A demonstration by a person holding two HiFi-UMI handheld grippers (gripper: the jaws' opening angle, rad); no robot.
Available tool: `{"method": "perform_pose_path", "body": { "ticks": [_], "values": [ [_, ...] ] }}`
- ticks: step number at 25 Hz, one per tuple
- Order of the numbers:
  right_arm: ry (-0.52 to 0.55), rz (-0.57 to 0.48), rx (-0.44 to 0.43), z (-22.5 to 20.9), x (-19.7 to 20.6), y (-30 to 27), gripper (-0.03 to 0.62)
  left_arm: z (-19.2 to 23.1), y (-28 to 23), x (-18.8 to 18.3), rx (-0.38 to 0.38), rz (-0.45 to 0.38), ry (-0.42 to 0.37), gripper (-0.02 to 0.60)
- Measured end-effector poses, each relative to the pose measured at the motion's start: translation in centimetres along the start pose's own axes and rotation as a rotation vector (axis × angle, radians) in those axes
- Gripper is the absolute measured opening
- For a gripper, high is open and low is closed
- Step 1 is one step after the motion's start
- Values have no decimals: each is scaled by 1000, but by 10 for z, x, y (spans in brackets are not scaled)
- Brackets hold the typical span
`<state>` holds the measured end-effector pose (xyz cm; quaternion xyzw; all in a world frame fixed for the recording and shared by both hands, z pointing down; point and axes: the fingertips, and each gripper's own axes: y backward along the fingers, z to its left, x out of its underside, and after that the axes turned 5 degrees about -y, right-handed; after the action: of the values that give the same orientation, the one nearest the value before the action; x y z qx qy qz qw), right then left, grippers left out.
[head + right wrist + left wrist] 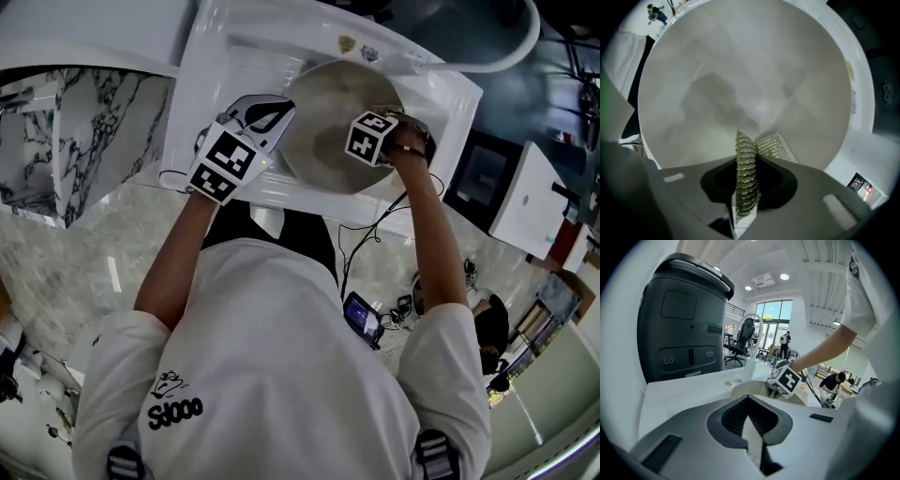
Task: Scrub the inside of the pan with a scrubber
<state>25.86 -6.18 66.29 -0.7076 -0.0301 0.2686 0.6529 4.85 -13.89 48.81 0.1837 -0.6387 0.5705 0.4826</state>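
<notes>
Right gripper (749, 143) is clamping the scrubber (746, 178) inside the pan (740, 65); you should be pressing flat, sweeping circles. Left gripper (749, 404), jaws together, is resting beside it.

— Hidden from the head view?
— The scrubber (746, 173), tucked under the right gripper (375, 141); also the pan (323, 117) rim's left stretch, behind the left gripper (274, 114).
— And close up?
— Scrubber's lower end sunk between jaws; specks (727, 382) on counter (679, 392) too small to name.
</notes>
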Motion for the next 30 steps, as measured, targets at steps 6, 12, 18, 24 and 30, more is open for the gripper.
{"method": "perform_pose_path", "body": {
  "ticks": [6, 12, 18, 24, 30],
  "values": [
    [35, -145, 225, -28, -28, 2, 80, 0, 6, 4, -22, 5, 4, 5],
    [-108, -409, 315, -33, -54, 44, 80, -8, 14, 1, -13, -3, -27, 5],
    [-477, -698, 243, -25, -54, 91, 78, -17, 24, -9, 13, -25, -81, 5],
    [-739, -932, 169, -9, -44, 145, 77, -18, 39, -22, 27, -60, -141, 5],
    [-935, -1115, 207, 3, -31, 202, 77, -11, 53, -47, 33, -124, -200, 5]
  ]
}}
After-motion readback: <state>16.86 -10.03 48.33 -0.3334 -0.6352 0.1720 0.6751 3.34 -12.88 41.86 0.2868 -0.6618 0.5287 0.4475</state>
